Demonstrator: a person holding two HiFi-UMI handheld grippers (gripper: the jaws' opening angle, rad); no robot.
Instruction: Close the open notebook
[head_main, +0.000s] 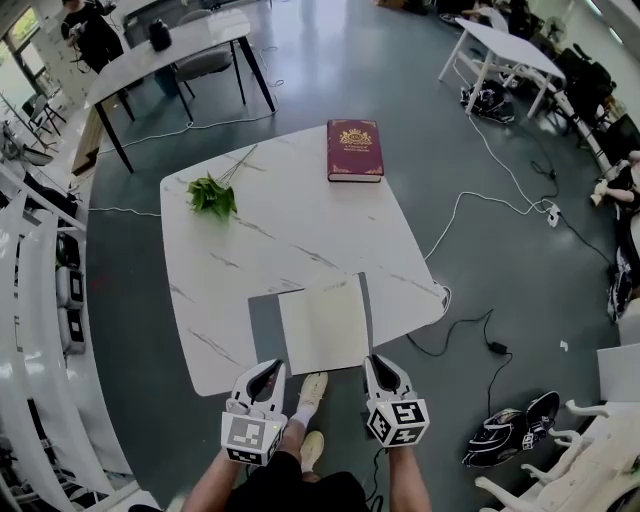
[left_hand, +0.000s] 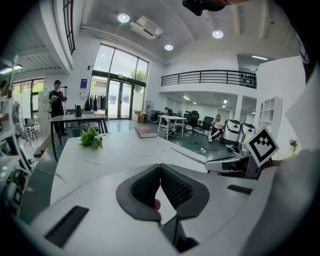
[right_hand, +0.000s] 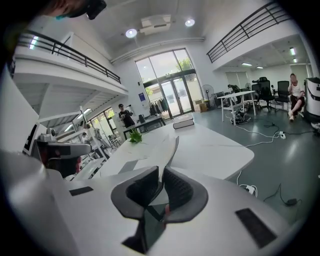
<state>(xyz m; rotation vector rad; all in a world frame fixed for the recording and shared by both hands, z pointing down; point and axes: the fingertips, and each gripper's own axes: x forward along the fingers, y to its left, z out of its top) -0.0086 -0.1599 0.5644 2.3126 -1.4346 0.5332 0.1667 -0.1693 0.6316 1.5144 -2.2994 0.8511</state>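
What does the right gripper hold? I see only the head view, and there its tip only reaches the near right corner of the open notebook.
Observer: In the right gripper view, the right gripper is shut on a thin leaf of the notebook. The leaf rises tilted above the table.
Operator: And the left gripper, does it hold the gray cover?
Observer: In the left gripper view its jaws stand together at the tips. I cannot tell whether they pinch the cover.
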